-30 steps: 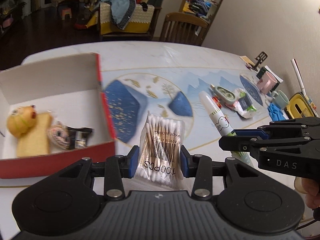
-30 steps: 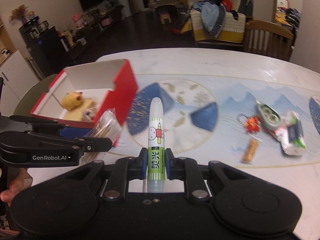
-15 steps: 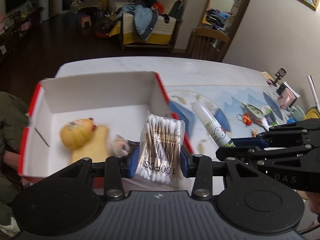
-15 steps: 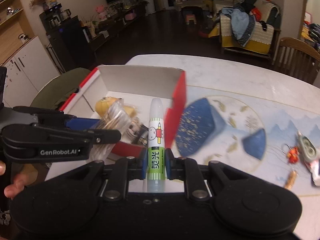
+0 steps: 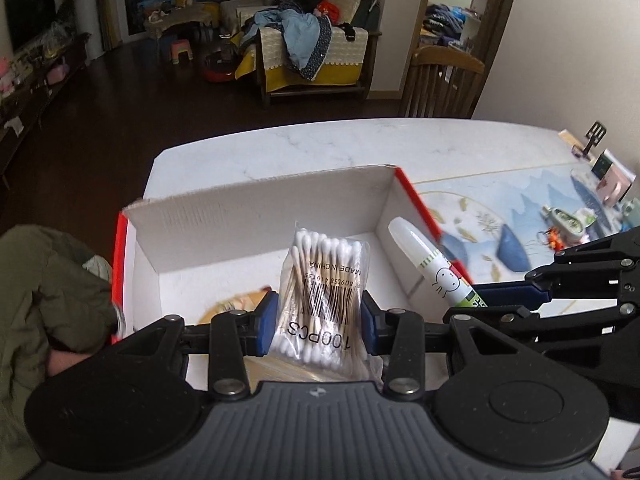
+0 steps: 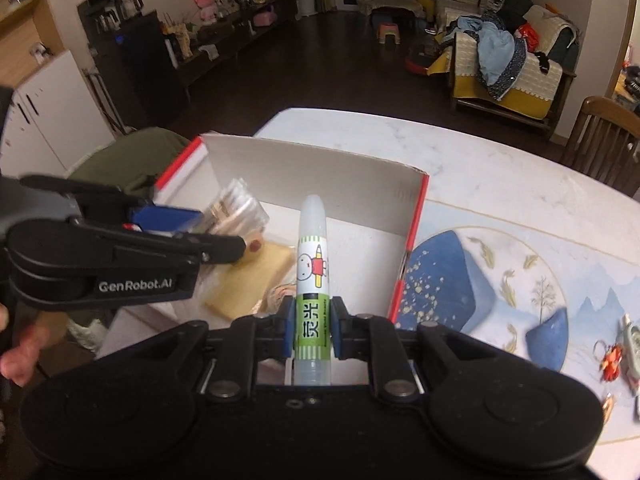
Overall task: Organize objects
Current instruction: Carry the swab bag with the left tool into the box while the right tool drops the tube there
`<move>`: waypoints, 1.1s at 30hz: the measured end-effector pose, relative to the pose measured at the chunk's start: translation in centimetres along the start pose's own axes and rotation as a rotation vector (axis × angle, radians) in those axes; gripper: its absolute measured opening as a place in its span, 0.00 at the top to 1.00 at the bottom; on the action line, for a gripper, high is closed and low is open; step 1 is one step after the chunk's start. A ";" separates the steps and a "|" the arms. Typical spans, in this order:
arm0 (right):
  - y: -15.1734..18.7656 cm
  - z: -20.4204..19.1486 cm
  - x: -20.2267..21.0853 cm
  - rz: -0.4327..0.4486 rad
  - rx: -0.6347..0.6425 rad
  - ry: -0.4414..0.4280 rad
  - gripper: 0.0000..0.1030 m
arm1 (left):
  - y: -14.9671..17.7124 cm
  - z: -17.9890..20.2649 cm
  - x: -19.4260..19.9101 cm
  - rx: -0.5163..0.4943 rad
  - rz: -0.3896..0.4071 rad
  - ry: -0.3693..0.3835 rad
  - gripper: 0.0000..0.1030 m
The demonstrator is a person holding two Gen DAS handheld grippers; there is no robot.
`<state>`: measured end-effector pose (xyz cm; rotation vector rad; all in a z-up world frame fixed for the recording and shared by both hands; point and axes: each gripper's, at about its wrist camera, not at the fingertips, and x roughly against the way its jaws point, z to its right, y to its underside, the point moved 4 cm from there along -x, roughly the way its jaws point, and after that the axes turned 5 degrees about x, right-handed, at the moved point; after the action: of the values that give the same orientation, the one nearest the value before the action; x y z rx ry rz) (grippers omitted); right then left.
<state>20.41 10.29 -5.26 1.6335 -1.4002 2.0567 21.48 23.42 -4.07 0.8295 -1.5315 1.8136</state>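
table [image 6: 500, 168]: marble | on it: red box [image 6: 412, 240], patterned mat [image 6: 520, 264], possibly keyring [image 6: 610, 356]

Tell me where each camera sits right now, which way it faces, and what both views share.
Left wrist: sits on the left tool, looks down into the red box; cotton swab pack clamped, right tool alongside.
Right wrist: sits on the right tool, faces the same box; highlighter clamped, left tool and a hand at left.
Shared: box, both held items, marble table.
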 end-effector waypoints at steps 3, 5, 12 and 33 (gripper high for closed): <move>-0.7 0.0 -1.8 -0.026 0.004 0.030 0.84 | -0.9 -0.2 -1.5 -0.018 -0.006 -0.018 0.61; -0.9 0.0 -3.0 -0.042 0.015 0.045 0.84 | -1.5 -0.2 -2.5 -0.024 -0.010 -0.019 0.61; -1.1 -1.1 -6.2 -0.090 0.055 0.078 0.84 | -2.8 -0.7 -6.6 -0.033 -0.053 -0.041 0.61; 0.6 -2.6 -11.7 -0.197 0.112 0.143 0.77 | -2.2 -0.9 -12.8 -0.070 -0.199 -0.035 0.59</move>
<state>22.80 16.59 -15.24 1.5596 -1.0514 2.1222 30.99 23.81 -12.94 0.9485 -1.4691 1.6019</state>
